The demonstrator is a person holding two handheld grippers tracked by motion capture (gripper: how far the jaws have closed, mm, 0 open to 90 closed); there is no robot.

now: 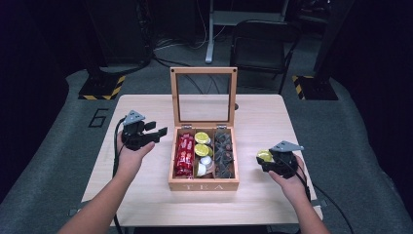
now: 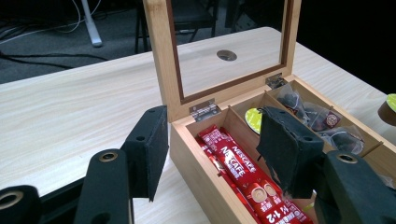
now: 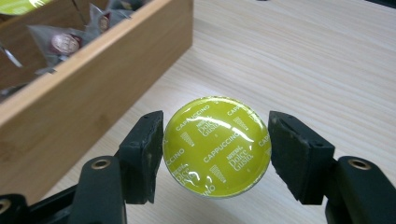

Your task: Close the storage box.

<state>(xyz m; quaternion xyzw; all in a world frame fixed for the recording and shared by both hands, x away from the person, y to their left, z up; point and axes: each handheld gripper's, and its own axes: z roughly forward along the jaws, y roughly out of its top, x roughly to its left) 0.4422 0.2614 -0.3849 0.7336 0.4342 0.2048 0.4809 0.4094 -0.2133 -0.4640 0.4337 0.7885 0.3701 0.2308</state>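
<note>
An open wooden tea box (image 1: 203,185) stands mid-table with its glass lid (image 1: 203,95) upright. Its left compartment holds red Nescafe sticks (image 1: 184,155), the middle one yellow-green and white capsules (image 1: 201,145), the right one dark tea bags (image 1: 224,152). My left gripper (image 1: 158,134) hovers open just left of the box, and its jaws frame the sticks (image 2: 243,172) and the box's left wall (image 2: 205,182). Right of the box, my right gripper (image 1: 267,158) is low over the table. Both its pads touch the rim of a yellow-green Dolce Gusto capsule (image 3: 217,147).
The box's right wall (image 3: 93,79) lies close on the left of the held capsule. A round cable hole (image 2: 226,55) sits in the table behind the lid. A black chair (image 1: 263,44) stands beyond the far edge. Bare tabletop (image 1: 272,122) stretches on both sides of the box.
</note>
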